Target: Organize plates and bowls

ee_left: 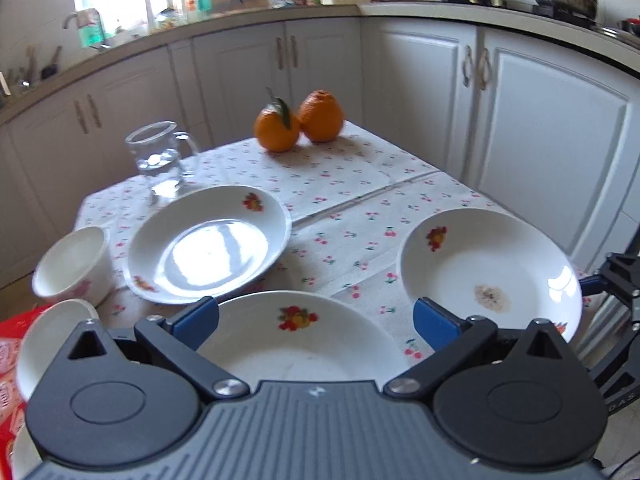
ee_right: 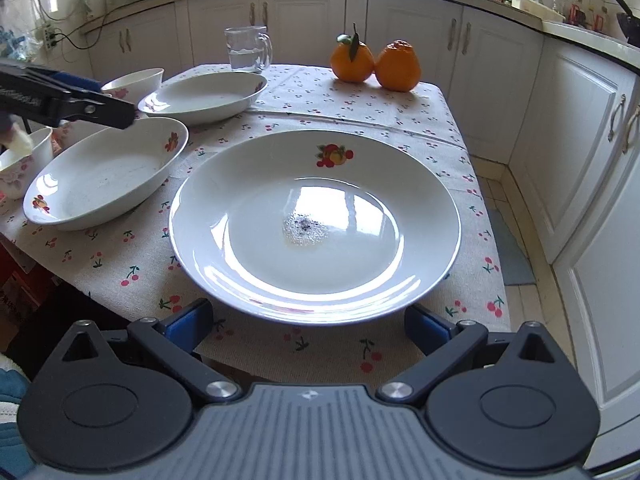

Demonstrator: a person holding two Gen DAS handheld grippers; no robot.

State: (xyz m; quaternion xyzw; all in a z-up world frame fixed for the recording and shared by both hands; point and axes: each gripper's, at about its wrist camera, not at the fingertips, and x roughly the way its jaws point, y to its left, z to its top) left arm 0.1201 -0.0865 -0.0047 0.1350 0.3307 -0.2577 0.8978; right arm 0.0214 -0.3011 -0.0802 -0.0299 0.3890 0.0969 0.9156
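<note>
The left claw [ee_left: 316, 320] is hanging low over the near plate [ee_left: 304, 344], its blue pads [ee_left: 198, 320] spread wide and gripping nothing. The right claw [ee_right: 310, 326] is also standing open, just before the rim of the stained plate [ee_right: 316, 224]. All three plates are glossy white, round and shallow, with fruit prints; the far plate [ee_left: 208, 244] is lying beside a small bowl [ee_left: 74, 264]. The worktop [ee_right: 360, 116] is wearing a rough cherry-printed cloth, carrying two dimpled oranges [ee_right: 376, 62] and a glass jug [ee_right: 248, 50].
</note>
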